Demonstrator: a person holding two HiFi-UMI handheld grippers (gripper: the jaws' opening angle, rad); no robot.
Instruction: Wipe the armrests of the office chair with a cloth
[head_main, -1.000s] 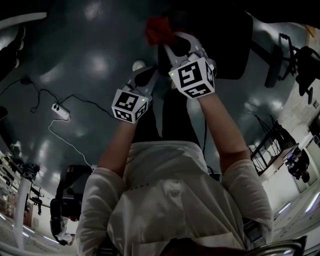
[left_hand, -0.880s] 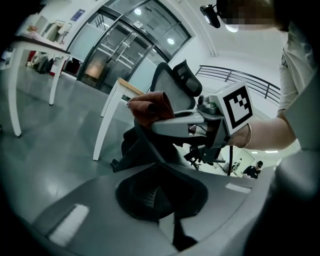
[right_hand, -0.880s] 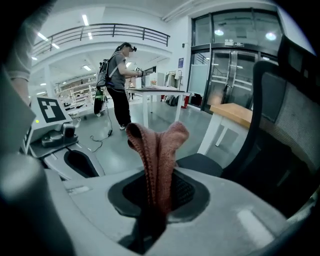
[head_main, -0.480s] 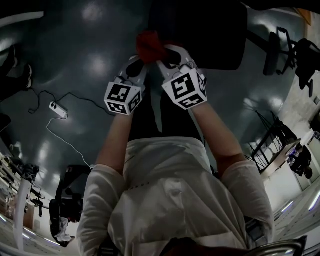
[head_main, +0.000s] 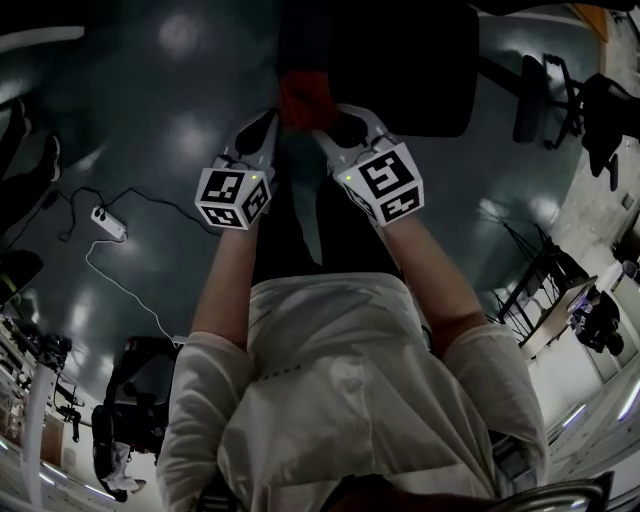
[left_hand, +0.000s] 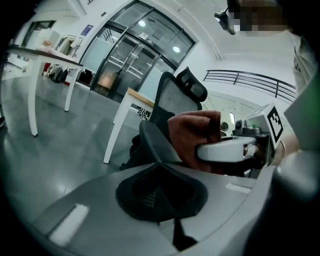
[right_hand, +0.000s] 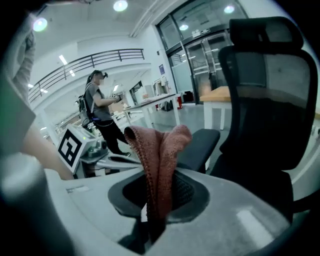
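A red cloth (head_main: 303, 97) is pinched in my right gripper (head_main: 335, 125), which is shut on it; in the right gripper view the cloth (right_hand: 160, 150) stands up folded between the jaws. My left gripper (head_main: 262, 135) is shut with nothing in it, just left of the cloth and close beside the right one. The black office chair (head_main: 400, 60) is directly ahead. Its dark armrest (right_hand: 200, 145) lies just beyond the cloth, and in the left gripper view the armrest (left_hand: 152, 145) sits beside the cloth (left_hand: 192, 135).
A white power strip (head_main: 108, 222) with a cable lies on the grey floor at left. More black chairs (head_main: 560, 100) stand at the right. White tables (left_hand: 45, 75) and a person (right_hand: 100, 115) are in the background.
Both grippers have moved forward toward the chair, the right one carrying the cloth. The left gripper has drawn in beside the cloth.
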